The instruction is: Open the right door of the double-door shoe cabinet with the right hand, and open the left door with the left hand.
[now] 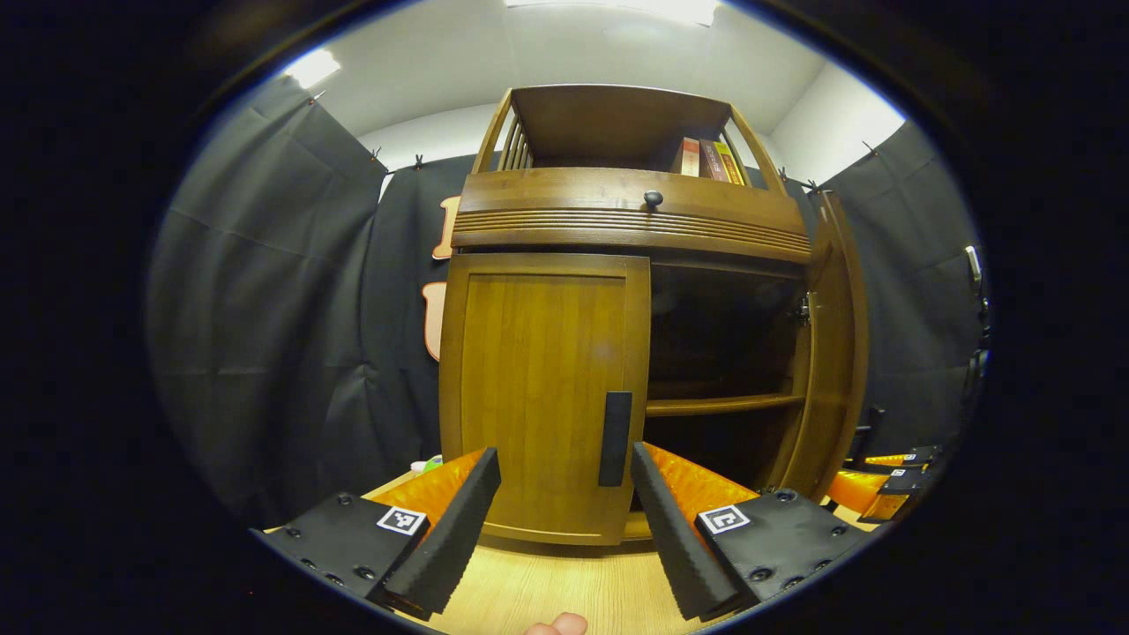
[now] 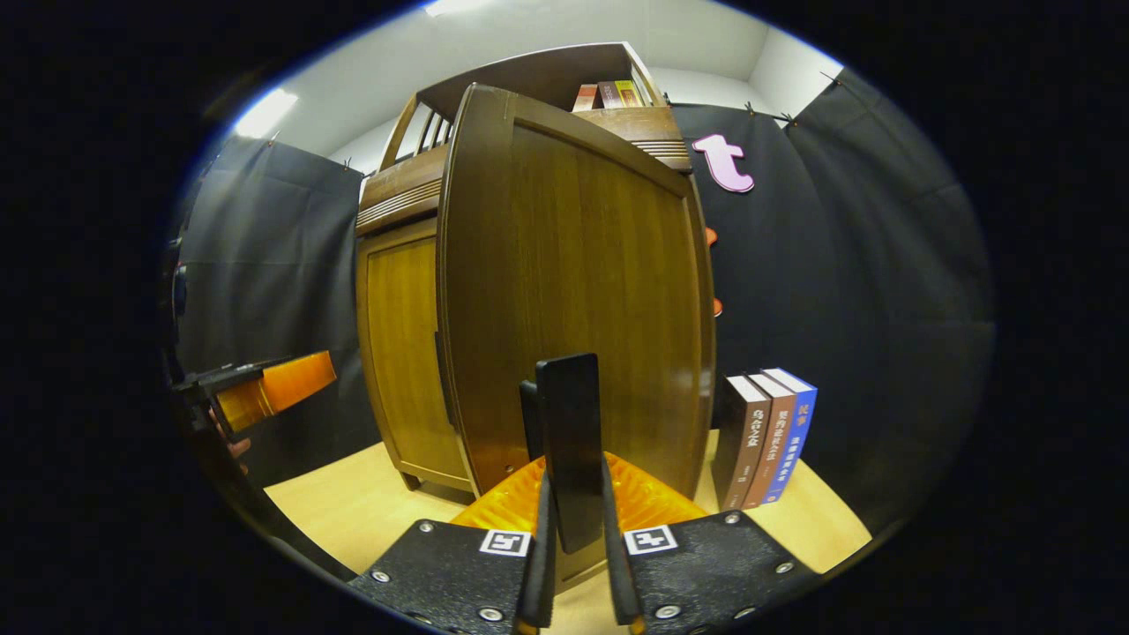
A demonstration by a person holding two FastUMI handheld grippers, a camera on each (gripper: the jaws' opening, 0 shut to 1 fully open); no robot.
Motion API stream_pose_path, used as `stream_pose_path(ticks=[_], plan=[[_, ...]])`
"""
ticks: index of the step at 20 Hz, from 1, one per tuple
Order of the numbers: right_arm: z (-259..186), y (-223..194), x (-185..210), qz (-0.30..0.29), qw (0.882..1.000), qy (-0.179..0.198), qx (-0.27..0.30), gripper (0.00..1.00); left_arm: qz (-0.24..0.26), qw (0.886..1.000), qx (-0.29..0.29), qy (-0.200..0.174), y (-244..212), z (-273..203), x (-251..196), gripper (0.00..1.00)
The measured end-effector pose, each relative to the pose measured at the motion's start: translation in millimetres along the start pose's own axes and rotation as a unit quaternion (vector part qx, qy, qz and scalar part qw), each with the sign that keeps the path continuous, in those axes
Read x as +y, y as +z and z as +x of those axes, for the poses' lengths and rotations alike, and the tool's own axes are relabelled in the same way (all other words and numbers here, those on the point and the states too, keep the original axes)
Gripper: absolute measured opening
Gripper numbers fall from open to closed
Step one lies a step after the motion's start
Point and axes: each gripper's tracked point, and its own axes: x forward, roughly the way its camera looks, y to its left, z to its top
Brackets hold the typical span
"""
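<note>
Right gripper (image 2: 571, 564) clamped on the dark upright handle (image 2: 571, 441) of the right door (image 2: 582, 309), both fingers squeezing it from either side. Door swung well out, its panel rising broad straight ahead of those fingers. Looks like solid wood on side hinges: stiff, likely some weight in it, bound to swing on an arc and not pull straight. Slim flat handle, so probably best gripped at mid-height, square across its faces, to stop it slipping.

Left gripper (image 1: 564, 494) spread wide, nothing between the fingers. Dead ahead, the left door (image 1: 542, 388), shut, with its own dark handle (image 1: 615, 438) sitting in the gap just above and between the fingertips, not touched yet. Same hold called for there, by the look of it: close on the bar's middle, then draw back and out to the left.

To the right of that, the open half of the shoe cabinet (image 1: 635, 220): dark inside, one shelf (image 1: 723, 405) showing, nothing made out on it. Up top, books (image 1: 708, 160) standing in the open upper bay, and a small knob (image 1: 653, 199) on the band below it. More books (image 2: 766, 438) upright on the floor, just right of the right gripper's door.
</note>
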Motion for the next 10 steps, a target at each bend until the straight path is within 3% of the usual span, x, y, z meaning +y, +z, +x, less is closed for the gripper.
stream_pose_path(ticks=[1,3,4,5,6,7,8,9,10], plan=[[-4.8,-0.6,-6.9,0.003,1.0,-0.004,0.0,0.34,0.001,1.0,-0.001,-0.001,0.6,0.1,-4.2,0.98],[-13.3,-1.8,-23.3,0.006,1.0,-0.013,0.002,0.21,0.005,1.0,-0.004,-0.004,2.1,3.1,-11.0,0.98],[-17.8,-2.1,-32.5,0.004,1.0,-0.021,0.002,0.1,0.008,1.0,-0.006,-0.007,3.4,4.2,-16.1,0.96],[-21.6,-1.4,-41.1,0.0,1.0,-0.029,0.001,0.18,0.011,1.0,-0.008,-0.011,4.9,4.6,-20.0,0.94],[-24.9,-1.7,-50.4,-0.004,0.999,-0.038,0.001,0.17,0.013,1.0,-0.01,-0.015,4.9,4.7,-25.8,0.94],[-28.7,-1.1,-60.6,-0.008,0.999,-0.049,0.0,0.26,0.015,1.0,-0.011,-0.019,5.5,6.3,-31.0,0.94],[-32.0,-1.5,-73.0,-0.011,0.998,-0.062,0.0,0.04,0.015,1.0,-0.011,-0.025,4.1,6.6,-36.5,0.94],[-35.1,-1.2,-87.2,-0.016,0.997,-0.078,0.0,0.12,0.015,0.999,-0.01,-0.031,4.0,8.0,-42.2,0.94],[-37.6,-0.6,-102.3,-0.021,0.995,-0.096,0.0,0.1,0.014,0.999,-0.009,-0.037,3.1,8.7,-47.9,0.95]])
